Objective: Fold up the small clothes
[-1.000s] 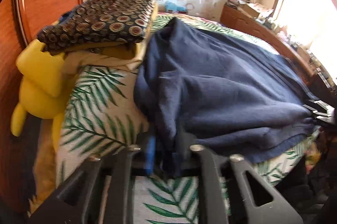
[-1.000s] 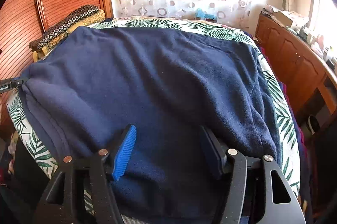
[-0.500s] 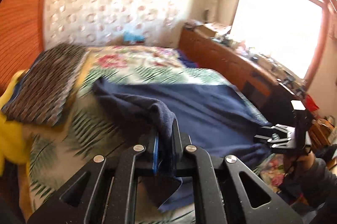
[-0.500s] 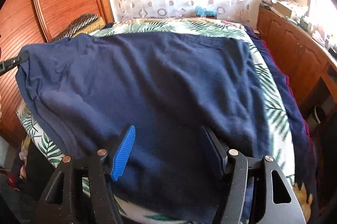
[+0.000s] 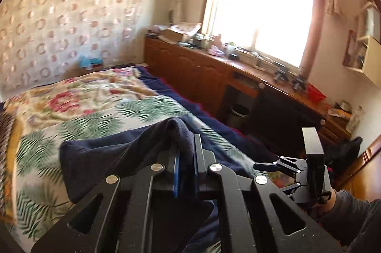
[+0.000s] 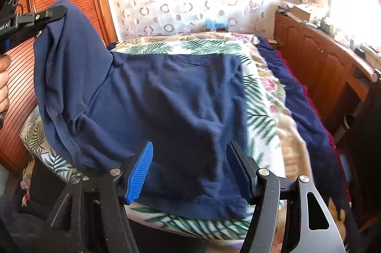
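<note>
Folding in progress: left gripper [image 5: 185, 157] is clamped on a bunched corner of the navy fleece garment [image 6: 166, 105] and holds it raised above the left side of the bed [image 6: 266, 96]. That side of the garment hangs from the grip as a slanted flap; the rest lies flat on the palm-leaf bedspread [image 5: 78, 134], its hem near the bed's front edge.

Right gripper [image 6: 188, 169] hovers over the hem with jaws spread wide and nothing between the pads; I cannot tell whether the lower jaw edges touch the cloth.

Judgement on technique: carry the raised corner across toward the garment's far side edge, keeping the flap taut so the crease runs straight. The free gripper would do well to pin the hem, since fleece drags on the bedspread. Lower the corner until edges align before releasing.

Containers: a dark waste bin [image 5: 238, 112] stands under the wooden sideboard [image 5: 214, 76] beside the bed; contents not visible. Clutter on the sideboard top is too small to identify.
</note>
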Demonstrator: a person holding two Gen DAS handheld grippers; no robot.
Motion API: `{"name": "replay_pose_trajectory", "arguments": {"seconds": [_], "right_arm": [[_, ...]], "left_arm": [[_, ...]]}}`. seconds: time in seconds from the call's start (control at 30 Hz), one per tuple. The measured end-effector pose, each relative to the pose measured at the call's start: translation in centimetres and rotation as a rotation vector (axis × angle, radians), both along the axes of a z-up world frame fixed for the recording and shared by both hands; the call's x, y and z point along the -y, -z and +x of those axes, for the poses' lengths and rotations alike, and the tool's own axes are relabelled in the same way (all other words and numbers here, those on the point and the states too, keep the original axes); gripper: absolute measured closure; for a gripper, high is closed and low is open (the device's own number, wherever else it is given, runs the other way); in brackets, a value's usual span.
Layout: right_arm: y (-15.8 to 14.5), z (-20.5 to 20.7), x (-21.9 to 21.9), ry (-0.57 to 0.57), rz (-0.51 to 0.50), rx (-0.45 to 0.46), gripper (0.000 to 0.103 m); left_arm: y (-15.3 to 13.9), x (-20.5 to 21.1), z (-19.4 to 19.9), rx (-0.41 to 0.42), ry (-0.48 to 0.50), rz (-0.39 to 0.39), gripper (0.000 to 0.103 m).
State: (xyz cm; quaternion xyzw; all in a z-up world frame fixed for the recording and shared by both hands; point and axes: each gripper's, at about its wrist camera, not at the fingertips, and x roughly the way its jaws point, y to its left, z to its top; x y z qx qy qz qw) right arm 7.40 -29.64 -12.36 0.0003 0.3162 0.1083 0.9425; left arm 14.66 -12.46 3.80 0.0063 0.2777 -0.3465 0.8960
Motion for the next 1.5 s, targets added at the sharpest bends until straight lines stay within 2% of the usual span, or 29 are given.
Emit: {"name": "replay_pose_trajectory", "arguments": {"seconds": [0.1,0.33,0.6,0.67,0.73,0.83,0.93,1.0,1.1,1.3,1.5], "right_arm": [[-0.3,-0.7,1.3,0.026,0.02,0.009,0.037],[-0.6,-1.8,3.4,0.071,0.034,0.027,0.037],[-0.5,-2.8,5.2,0.118,0.061,0.02,0.037],[-0.4,-2.9,5.3,0.123,0.064,0.017,0.037],[-0.4,-2.9,5.4,0.124,0.066,0.015,0.037],[-0.6,-2.6,5.2,0.119,0.066,0.015,0.037],[-0.7,-1.7,4.9,0.112,0.064,0.02,0.037],[-0.8,-1.3,4.5,0.102,0.059,0.025,0.037],[-1.0,-0.7,3.9,0.087,0.051,0.035,0.037],[-1.5,2.0,1.7,0.028,0.022,0.049,0.037],[-2.4,5.2,-2.2,-0.082,-0.01,0.055,0.037]], "left_arm": [[-0.6,3.0,0.1,0.005,0.057,0.012,0.094],[-1.1,6.9,-0.6,0.001,0.144,0.038,0.094],[2.0,8.6,-0.8,-0.069,0.145,0.099,0.093],[2.5,8.0,-1.2,-0.073,0.142,0.105,0.092],[2.7,7.6,-1.7,-0.074,0.143,0.105,0.085],[2.6,6.2,-2.5,-0.048,0.13,0.099,0.057],[2.8,4.4,-3.1,-0.025,0.086,0.111,0.047],[3.2,3.0,-3.2,-0.017,0.046,0.113,0.036],[4.0,0.5,-3.4,-0.023,-0.013,0.11,0.028],[5.9,-3.4,-3.4,-0.042,-0.126,0.105,0.026],[7.2,-7.0,-2.9,-0.061,-0.239,0.105,0.026]]}}
